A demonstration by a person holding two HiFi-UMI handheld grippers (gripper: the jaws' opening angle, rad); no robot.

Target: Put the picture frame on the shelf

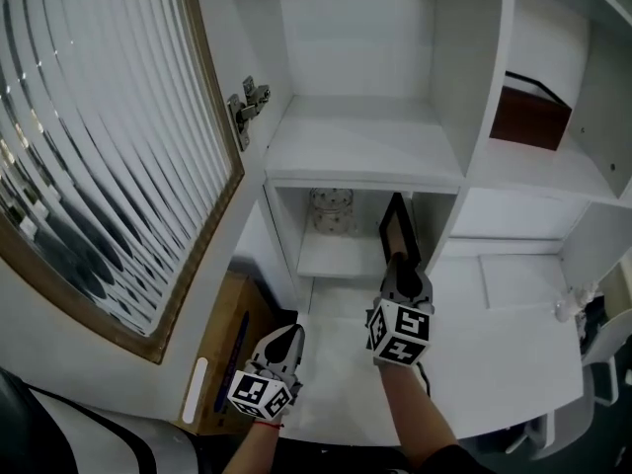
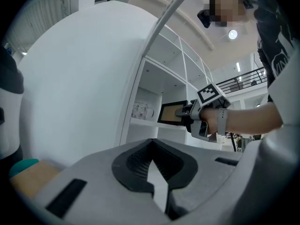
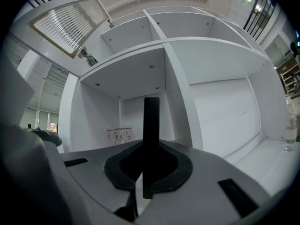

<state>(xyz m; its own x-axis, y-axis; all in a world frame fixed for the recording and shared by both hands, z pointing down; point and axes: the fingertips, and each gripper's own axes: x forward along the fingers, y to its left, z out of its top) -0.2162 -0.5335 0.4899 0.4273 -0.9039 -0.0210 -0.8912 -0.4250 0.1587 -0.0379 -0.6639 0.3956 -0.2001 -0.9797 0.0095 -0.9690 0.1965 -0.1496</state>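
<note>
The black picture frame (image 1: 398, 227) with a brown inside stands upright at the mouth of the lower shelf compartment (image 1: 336, 256), on its right side. My right gripper (image 1: 399, 282) is shut on the frame's near edge. In the right gripper view the frame (image 3: 151, 125) shows edge-on as a dark bar rising from between the jaws (image 3: 146, 168). The left gripper view shows the frame (image 2: 171, 113) from the side, level with the shelf board. My left gripper (image 1: 288, 332) hangs lower and to the left, away from the shelf, its jaws (image 2: 151, 146) together with nothing in them.
A patterned glass jar (image 1: 332, 208) stands at the back left of the same compartment. A cabinet door with ribbed glass (image 1: 109, 146) hangs open at the left. A brown box (image 1: 530, 117) sits in the upper right compartment. A white tabletop (image 1: 494, 349) lies below.
</note>
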